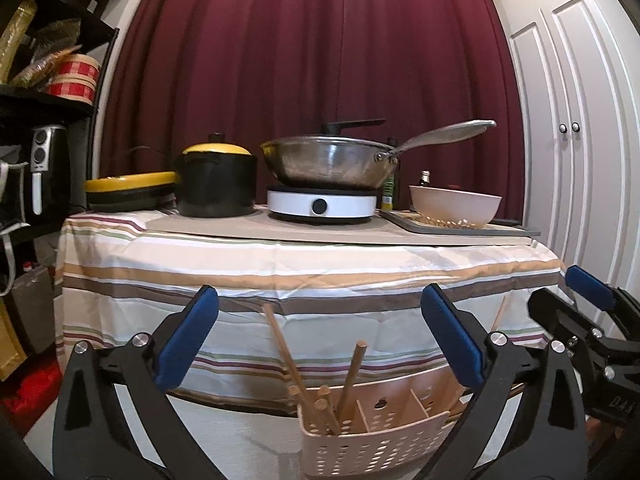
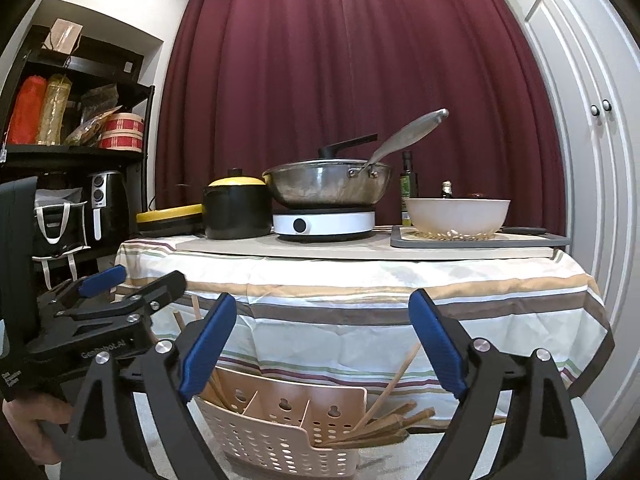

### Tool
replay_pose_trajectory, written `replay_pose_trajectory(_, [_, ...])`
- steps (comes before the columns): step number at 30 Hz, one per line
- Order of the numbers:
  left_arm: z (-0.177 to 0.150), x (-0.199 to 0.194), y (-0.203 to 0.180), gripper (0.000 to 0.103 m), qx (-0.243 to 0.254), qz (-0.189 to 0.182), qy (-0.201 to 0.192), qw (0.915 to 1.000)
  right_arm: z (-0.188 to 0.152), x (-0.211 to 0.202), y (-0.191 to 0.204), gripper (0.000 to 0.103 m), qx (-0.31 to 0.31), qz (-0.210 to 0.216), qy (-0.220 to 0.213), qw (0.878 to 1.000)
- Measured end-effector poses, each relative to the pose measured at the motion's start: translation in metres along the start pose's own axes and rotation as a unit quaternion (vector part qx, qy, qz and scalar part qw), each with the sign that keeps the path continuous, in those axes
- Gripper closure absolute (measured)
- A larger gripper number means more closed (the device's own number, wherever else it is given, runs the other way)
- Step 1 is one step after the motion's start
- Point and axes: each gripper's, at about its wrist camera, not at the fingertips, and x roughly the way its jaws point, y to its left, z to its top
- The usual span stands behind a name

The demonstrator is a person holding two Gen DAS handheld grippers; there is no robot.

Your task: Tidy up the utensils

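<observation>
Kitchen corner, striped worktop (image 1: 304, 280) ahead. Both hand-held grippers, left (image 1: 320, 340) and right (image 2: 322, 344), released, empty. Utensil caddy (image 2: 280, 436) below them; chopsticks (image 1: 316, 392) already in end slots, middle slots bare, so probably nearly done.

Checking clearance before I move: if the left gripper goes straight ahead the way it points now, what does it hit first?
Probably the striped tablecloth hanging off the table's front. The open left gripper points over the utensil basket; depth is unclear.
</observation>
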Motion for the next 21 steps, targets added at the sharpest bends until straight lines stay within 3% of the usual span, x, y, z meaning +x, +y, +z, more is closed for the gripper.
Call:
replay_pose_trajectory(11, [-0.008, -0.044, 0.003, 0.004, 0.015, 0.05, 0.023, 0.9984, -0.002, -0.032, -0.001, 0.017, 0.022, -0.052, 0.022, 0.998])
replay_pose_trajectory(21, [-0.029, -0.102, 0.004, 0.004, 0.01, 0.049, 0.042, 0.9979, -0.029, -0.07, -0.003, 0.016, 0.029, -0.073, 0.066, 0.995])
